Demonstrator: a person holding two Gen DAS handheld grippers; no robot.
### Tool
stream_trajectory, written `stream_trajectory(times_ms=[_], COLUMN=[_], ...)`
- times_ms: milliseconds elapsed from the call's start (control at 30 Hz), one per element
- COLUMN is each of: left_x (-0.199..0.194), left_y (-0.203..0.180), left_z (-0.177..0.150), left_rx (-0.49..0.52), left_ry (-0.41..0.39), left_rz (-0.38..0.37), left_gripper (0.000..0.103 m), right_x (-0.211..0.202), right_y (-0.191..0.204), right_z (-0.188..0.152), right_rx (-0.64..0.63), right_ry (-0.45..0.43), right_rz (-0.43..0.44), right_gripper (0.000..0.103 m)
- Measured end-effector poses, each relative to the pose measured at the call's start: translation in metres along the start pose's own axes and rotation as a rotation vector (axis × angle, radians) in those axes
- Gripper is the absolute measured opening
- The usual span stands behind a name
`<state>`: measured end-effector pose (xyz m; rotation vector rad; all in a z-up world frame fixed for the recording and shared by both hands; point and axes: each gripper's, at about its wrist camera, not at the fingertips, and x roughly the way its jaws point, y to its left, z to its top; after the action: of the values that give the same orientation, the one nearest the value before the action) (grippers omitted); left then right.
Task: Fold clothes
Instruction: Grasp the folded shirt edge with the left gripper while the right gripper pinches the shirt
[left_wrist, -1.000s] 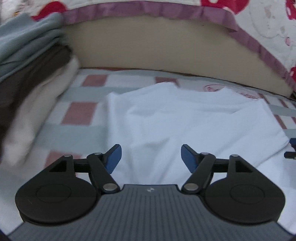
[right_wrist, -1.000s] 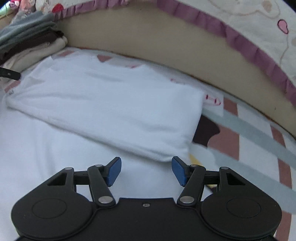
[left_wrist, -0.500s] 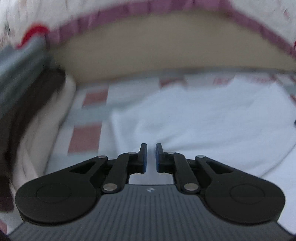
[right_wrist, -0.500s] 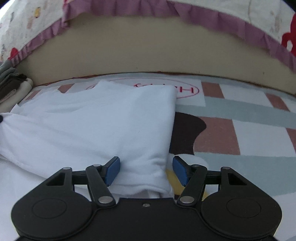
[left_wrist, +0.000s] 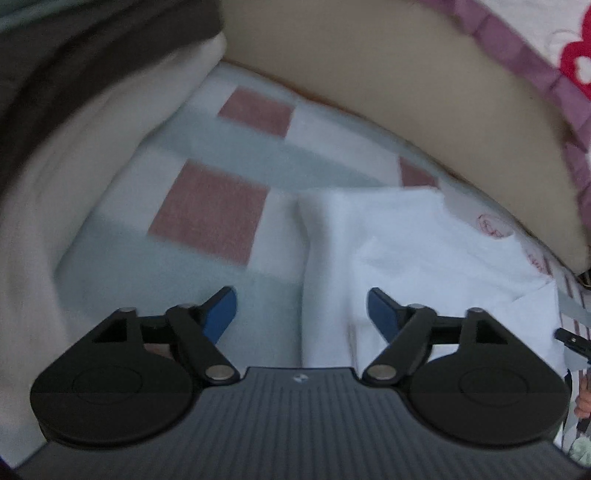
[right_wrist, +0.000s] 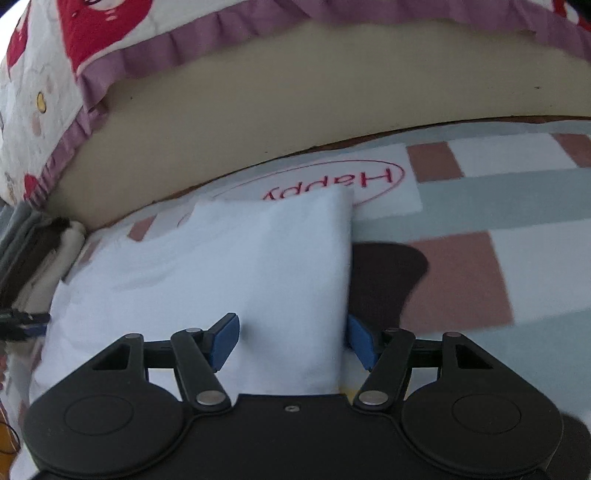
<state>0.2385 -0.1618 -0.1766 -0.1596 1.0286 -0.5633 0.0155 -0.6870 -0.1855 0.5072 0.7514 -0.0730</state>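
Note:
A folded white garment (left_wrist: 417, 254) lies on the checked blanket (left_wrist: 210, 210). My left gripper (left_wrist: 302, 312) is open at the garment's left edge; that edge lies between its jaws. In the right wrist view the same garment (right_wrist: 236, 269) lies ahead. My right gripper (right_wrist: 291, 341) is open, its jaws standing either side of the garment's right edge. Neither gripper holds cloth. The tip of the right gripper (left_wrist: 572, 338) shows at the right edge of the left wrist view, and the left gripper's tip (right_wrist: 22, 319) at the left edge of the right wrist view.
A stack of folded clothes (left_wrist: 74, 92), dark brown over cream, stands to the left and also shows in the right wrist view (right_wrist: 33, 254). A beige mattress side (right_wrist: 295, 122) with a purple-frilled patterned cover (right_wrist: 147, 48) runs along the back. The blanket carries a red "Happy" print (right_wrist: 332, 182).
My left gripper shut briefly, then opened again and shifted left to the garment's left edge. My right gripper stayed open and moved onto the garment's right edge.

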Motion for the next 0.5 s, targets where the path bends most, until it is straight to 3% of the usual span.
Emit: stream_trajectory(times_ms=[100, 133, 167, 200, 233, 367, 467, 500], left_x=[0.016, 0.020, 0.022, 0.024, 0.025, 0.022, 0.029, 0.033], left_y=[-0.006, -0.008, -0.012, -0.017, -0.022, -0.032, -0.031, -0.026], left_z=[0.006, 0.006, 0.006, 0.004, 0.003, -0.005, -0.005, -0.003], left_rx=[0.068, 0.106, 0.156, 0.209, 0.247, 0.291, 0.275, 0.241], left_ry=[-0.012, -0.023, -0.032, -0.034, -0.034, -0.078, -0.073, -0.070], left_rz=[-0.070, -0.097, -0.122, -0.137, -0.140, -0.168, -0.126, -0.139], left_gripper=[0.083, 0.081, 0.073, 0.028, 0.009, 0.009, 0.017, 0.021], right_x=[0.015, 0.017, 0.019, 0.017, 0.015, 0.009, 0.014, 0.017], right_y=[0.017, 0.025, 0.034, 0.040, 0.043, 0.044, 0.032, 0.028], right_z=[0.007, 0.007, 0.006, 0.004, 0.003, 0.003, 0.008, 0.009], right_rx=[-0.145, -0.216, -0.288, -0.334, -0.352, -0.339, -0.221, -0.180], right_ry=[0.016, 0.019, 0.021, 0.006, -0.010, -0.024, -0.009, -0.004], right_rz=[0.016, 0.017, 0.018, 0.019, 0.013, -0.034, -0.052, -0.056], right_gripper=[0.064, 0.030, 0.022, 0.019, 0.018, 0.023, 0.058, 0.061])
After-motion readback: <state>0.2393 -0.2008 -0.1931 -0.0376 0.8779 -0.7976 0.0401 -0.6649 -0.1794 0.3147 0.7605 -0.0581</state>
